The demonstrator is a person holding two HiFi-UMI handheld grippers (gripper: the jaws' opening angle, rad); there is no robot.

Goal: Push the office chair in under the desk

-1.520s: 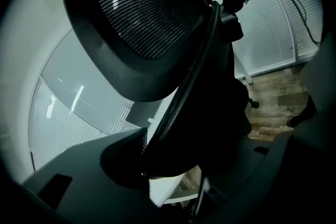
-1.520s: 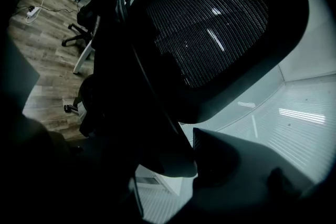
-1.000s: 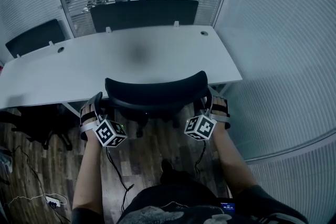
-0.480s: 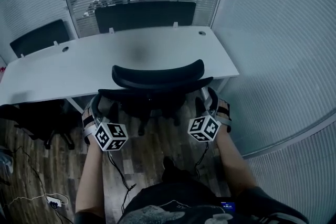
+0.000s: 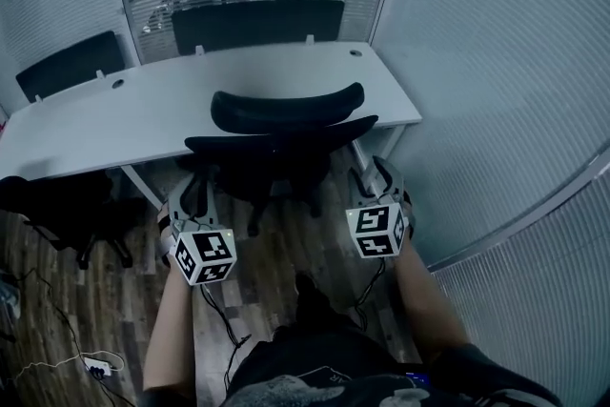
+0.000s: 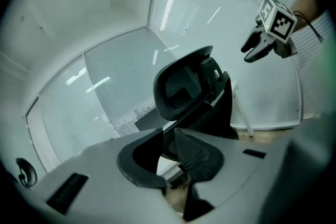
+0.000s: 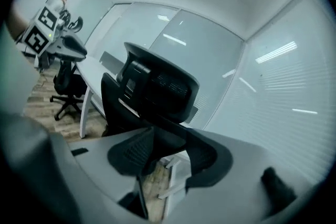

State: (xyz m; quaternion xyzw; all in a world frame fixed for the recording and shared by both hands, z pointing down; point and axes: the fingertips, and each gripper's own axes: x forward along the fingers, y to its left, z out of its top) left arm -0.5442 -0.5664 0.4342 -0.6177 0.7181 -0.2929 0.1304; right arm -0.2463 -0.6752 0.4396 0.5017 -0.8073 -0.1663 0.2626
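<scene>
Nearest me, the left gripper [image 5: 195, 186] has just been closing, down to a narrow slit with nothing in it. The right gripper [image 5: 375, 174] has been closing too (wider apart, also empty). Just beyond, clear of both, the office chair [image 5: 286, 143] stands at the near edge of the desk [image 5: 124, 114], toward the right end.

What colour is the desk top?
The desk is plain white, with small dark cable holes. It shows best in the head view.
</scene>
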